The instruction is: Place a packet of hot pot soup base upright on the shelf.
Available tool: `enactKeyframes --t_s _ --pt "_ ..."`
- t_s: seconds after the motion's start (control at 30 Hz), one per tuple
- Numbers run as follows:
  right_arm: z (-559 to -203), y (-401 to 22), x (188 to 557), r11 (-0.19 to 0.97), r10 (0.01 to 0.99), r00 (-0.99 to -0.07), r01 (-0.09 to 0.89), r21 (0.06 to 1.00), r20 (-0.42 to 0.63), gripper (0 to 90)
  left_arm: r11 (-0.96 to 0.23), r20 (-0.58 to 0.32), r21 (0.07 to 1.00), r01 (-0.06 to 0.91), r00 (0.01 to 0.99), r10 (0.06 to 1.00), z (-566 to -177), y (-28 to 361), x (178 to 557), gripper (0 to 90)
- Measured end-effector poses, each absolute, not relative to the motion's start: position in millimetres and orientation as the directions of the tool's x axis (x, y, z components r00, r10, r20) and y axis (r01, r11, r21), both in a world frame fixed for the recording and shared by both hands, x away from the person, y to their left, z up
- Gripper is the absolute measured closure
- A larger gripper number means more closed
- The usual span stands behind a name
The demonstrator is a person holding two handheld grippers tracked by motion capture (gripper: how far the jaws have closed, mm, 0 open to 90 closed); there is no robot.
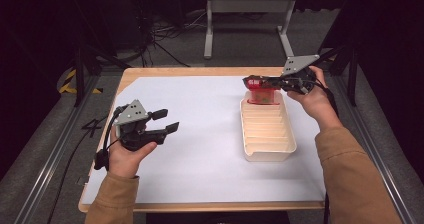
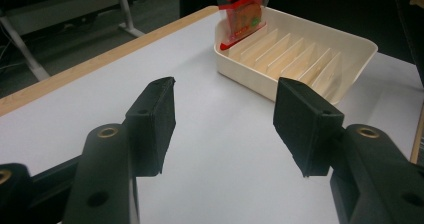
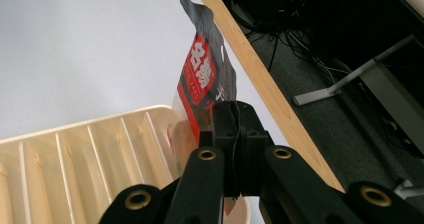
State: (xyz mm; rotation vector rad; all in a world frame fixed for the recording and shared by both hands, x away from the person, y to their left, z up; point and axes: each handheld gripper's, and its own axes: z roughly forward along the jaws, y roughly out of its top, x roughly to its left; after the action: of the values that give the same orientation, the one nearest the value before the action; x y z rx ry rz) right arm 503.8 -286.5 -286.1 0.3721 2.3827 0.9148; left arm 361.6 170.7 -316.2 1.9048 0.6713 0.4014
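The left claw (image 1: 167,121) hovers over the left half of the counter (image 1: 200,134), near its left edge. Its jaws stand apart with nothing between them, and in the left gripper view they point across the white surface toward the rack.

To the right, a cream slotted rack (image 1: 267,154) lies lengthwise near the counter's right edge, running from about the middle toward the far edge. Thin dividers split it into a row of narrow slots. Every slot that can be seen is bare except the one at the far end, where the red snack packet (image 1: 262,95) stands upright, its lower part down inside that end slot.

The right claw (image 1: 270,81) reaches in over the rack's far end, close to the far right corner of the counter. In the right gripper view its jaws are pressed together on the packet's top edge (image 3: 200,79), so the packet is not yet let go.

By my reading, the placing is nearly done: the packet sits in its slot, and what remains is to release it and draw the right claw back. No other packets lie on the counter.
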Motion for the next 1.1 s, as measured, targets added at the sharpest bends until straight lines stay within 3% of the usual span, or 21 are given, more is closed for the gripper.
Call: enactKeyframes --t_s 1.1 --pt "-316 -291 505 0.703 0.461 -0.829 0.123 0.701 -0.318 83.1 -0.314 -0.048 0.901 0.298 0.790 0.611 -320 171 365 38.9"
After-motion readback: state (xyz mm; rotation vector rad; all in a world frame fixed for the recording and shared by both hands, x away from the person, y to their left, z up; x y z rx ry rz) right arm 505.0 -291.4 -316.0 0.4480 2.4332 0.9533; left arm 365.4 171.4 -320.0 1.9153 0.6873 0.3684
